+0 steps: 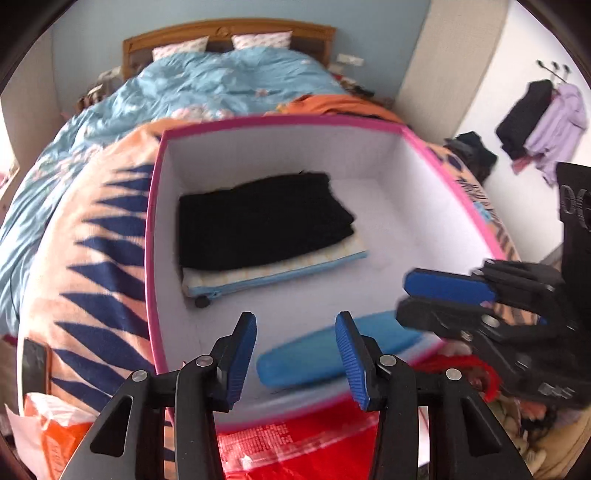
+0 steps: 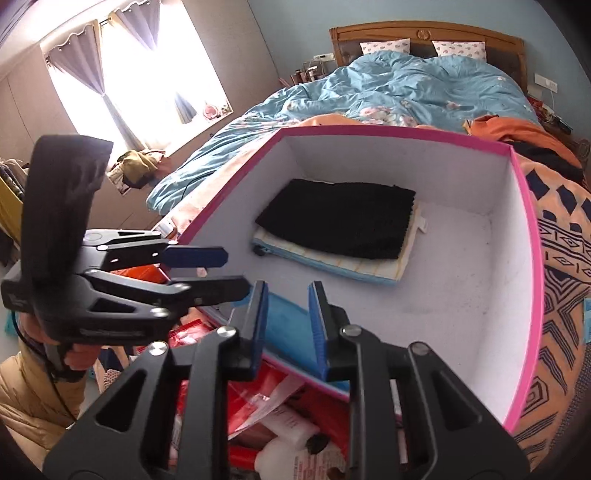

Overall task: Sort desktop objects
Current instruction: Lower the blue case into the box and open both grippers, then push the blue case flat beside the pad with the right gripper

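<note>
**Blue case between the right jaws, at the box's near wall**

Jaws of the right gripper (image 2: 288,325) stand narrow around the blue case (image 2: 286,325); whether the pads actually press it, I cannot tell. Left gripper (image 1: 295,354) hangs wide apart, holding nothing, just above the same case (image 1: 332,350), lower centre of its frame. Its long axis runs along the near wall of the pink-rimmed box (image 2: 524,229). A black cloth (image 2: 340,225) on a striped pouch (image 2: 332,264) fills the far corner. Everything rests on a patterned blanket (image 1: 92,240) on a bed.

A bed (image 2: 424,85) with a blue quilt (image 1: 221,81) and wooden headboard (image 2: 428,33) stands against the far pale-blue wall; a bright window (image 2: 147,70) (purple curtains) glares at left.
</note>
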Tool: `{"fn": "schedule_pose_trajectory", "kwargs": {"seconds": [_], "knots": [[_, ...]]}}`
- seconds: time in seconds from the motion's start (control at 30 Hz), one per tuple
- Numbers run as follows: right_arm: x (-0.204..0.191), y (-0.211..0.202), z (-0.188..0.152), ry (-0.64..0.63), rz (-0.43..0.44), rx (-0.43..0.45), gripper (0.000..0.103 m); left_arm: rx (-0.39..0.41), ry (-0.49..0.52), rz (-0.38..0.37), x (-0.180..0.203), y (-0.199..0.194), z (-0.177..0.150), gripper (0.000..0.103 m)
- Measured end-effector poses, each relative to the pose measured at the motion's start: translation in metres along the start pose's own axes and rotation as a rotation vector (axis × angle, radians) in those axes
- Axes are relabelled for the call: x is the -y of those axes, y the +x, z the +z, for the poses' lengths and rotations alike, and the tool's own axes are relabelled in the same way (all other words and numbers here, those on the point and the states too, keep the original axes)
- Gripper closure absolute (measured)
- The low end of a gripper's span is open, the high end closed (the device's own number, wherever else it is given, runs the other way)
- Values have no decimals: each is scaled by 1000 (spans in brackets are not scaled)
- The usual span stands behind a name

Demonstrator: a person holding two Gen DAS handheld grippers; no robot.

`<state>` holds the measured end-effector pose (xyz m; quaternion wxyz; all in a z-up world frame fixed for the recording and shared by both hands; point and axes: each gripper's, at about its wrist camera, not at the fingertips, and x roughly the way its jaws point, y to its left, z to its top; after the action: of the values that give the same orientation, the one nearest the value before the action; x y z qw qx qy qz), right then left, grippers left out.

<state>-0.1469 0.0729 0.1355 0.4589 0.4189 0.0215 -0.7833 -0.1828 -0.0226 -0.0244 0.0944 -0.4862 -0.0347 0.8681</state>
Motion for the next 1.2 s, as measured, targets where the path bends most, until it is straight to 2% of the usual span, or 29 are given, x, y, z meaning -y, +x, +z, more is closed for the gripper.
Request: {"fn": "schedule_pose_trajectory", "kwargs": {"seconds": [0.03, 0.17, 0.27, 0.37, 0.43, 0.53, 0.7, 0.9, 1.2], "knots": [[1, 0, 0, 2, -8, 2, 78, 14, 2, 17, -2, -1, -1, 58], [18, -7, 2, 29, -86, 2, 77, 48, -14, 4, -12, -11, -5, 57], [32, -7, 2, 48, -173, -21, 76, 68, -20, 4, -17, -16, -3, 56], [46, -2, 2, 67, -222, -77, 72, 73, -7, -2, -17, -16, -2, 52], [51, 2, 2, 59, -239, -118, 70, 78, 9, -6, -15, -16, -1, 46], [55, 8, 5, 41, -255, -168, 69, 82, 29, -16, -13, -15, -1, 44], [58, 20, 3, 39, -238, -275, 63, 80, 50, -29, -13, -11, 4, 43], [64, 35, 9, 39, -241, -389, 63, 87, 71, -54, -15, -9, 8, 43], [81, 57, 13, 178, -175, -561, 63, 106, 86, -100, -16, -5, 10, 42]]}}
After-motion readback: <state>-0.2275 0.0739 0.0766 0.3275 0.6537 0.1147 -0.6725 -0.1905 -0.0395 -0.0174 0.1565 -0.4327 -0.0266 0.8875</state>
